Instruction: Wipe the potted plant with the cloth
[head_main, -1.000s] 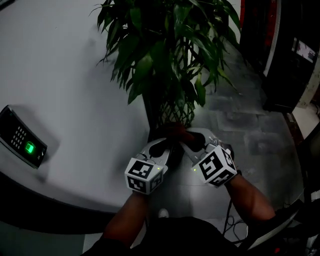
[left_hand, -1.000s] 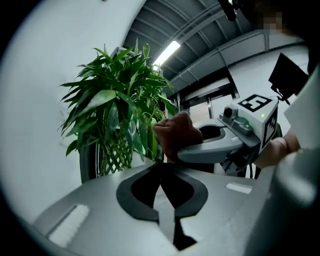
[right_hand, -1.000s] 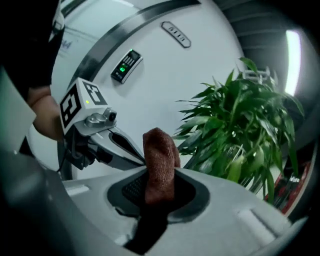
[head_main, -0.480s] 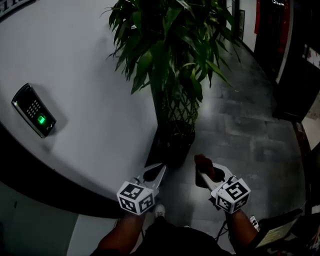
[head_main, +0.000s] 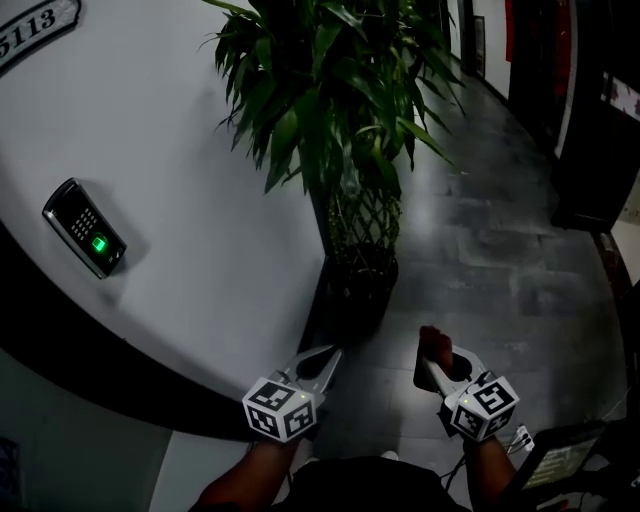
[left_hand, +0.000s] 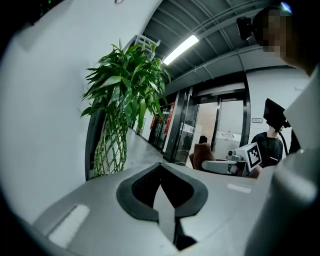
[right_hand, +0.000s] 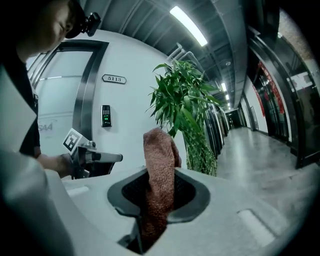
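A tall potted plant (head_main: 340, 110) with long green leaves and a latticed stem stands in a dark pot (head_main: 358, 290) beside the curved white wall; it also shows as the plant (left_hand: 125, 95) and the plant (right_hand: 185, 107). My right gripper (head_main: 432, 345) is shut on a reddish-brown cloth (right_hand: 159, 175), which sticks up between its jaws; the cloth (head_main: 435, 342) is a short way in front of the pot. My left gripper (head_main: 330, 355) is shut with nothing in it, low and left of the pot. Both grippers are clear of the leaves.
A keypad lock (head_main: 88, 240) with a green light hangs on the white wall (head_main: 180, 160) at left. A room number plate (right_hand: 114, 79) sits beside a door. Grey tiled corridor floor (head_main: 500, 250) stretches to the right, with dark glass doors (head_main: 590, 110) along it.
Both grippers have drawn back and down from the plant's base toward me. The cloth came away with the right gripper, which has rolled. The view now takes in more wall and floor.
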